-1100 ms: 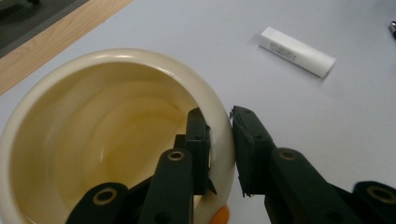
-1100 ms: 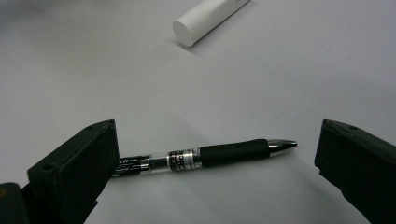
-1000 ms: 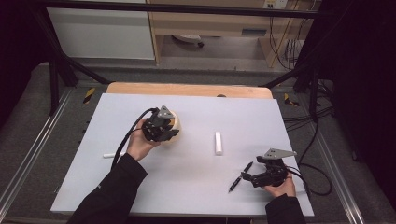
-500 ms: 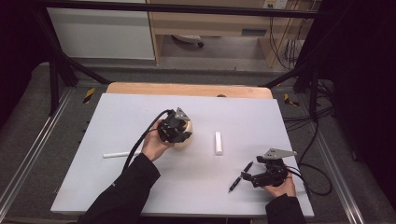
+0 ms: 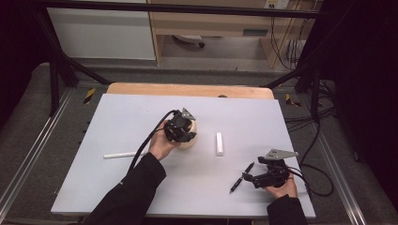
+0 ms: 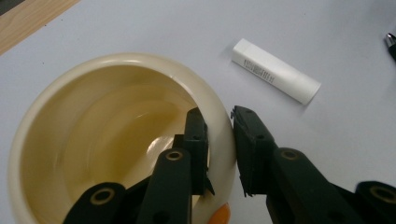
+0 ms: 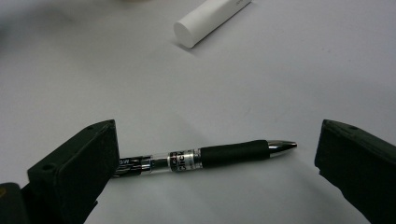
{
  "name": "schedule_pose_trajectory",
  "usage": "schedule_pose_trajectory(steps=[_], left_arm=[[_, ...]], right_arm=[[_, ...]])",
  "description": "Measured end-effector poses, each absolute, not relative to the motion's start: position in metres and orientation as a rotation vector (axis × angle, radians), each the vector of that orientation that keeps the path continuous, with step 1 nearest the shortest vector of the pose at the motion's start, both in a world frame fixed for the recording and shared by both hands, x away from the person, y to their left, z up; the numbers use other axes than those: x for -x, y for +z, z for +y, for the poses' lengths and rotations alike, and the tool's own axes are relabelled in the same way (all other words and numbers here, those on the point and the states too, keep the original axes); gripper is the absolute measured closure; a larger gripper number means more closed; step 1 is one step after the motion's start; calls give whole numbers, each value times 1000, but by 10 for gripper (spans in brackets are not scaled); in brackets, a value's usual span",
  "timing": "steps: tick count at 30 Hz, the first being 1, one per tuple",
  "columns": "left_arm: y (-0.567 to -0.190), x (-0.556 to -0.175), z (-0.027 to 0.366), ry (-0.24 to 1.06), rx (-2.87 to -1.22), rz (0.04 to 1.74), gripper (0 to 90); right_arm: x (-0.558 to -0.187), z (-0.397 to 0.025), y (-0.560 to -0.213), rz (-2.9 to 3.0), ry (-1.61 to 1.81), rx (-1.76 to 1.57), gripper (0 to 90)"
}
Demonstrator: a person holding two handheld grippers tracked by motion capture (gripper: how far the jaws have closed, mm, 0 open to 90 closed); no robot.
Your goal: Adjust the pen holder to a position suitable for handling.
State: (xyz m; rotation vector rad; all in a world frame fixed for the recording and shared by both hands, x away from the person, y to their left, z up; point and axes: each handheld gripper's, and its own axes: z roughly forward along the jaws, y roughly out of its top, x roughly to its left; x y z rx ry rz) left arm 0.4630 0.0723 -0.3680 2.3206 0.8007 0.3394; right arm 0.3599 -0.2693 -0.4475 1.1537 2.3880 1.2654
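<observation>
Once the left gripper [image 6: 219, 154] had carried the cream ceramic bowl [image 6: 93, 140] rightward, jaws clamped on its rim; right gripper [image 7: 215, 163] wide open, straddling the black click pen [image 7: 205, 156]; pen pickup likely next.

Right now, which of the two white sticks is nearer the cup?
The short thick white tube, lying just right of the cream cup that the left gripper clamps by the rim. The long thin white stick lies farther off, left of the forearm.
</observation>
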Motion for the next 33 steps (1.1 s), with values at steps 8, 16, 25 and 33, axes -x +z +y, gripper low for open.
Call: schedule_pose_trajectory(steps=[8, 16, 25, 33], left_arm=[[-369, -468, 70, 370, -2303, 806, 738], [-371, -469, 70, 391, -2292, 797, 718], [-352, -460, 88, 428, -2226, 798, 492], [-344, -445, 123, 421, -2157, 828, 344]], right_arm=[[-360, -269, -447, 2388, 1266, -1153, 6], [-360, -269, -448, 2387, 1265, -1157, 6], [-360, -269, -447, 2382, 1264, -1157, 6], [-360, -269, -447, 2377, 1257, -1159, 6]])
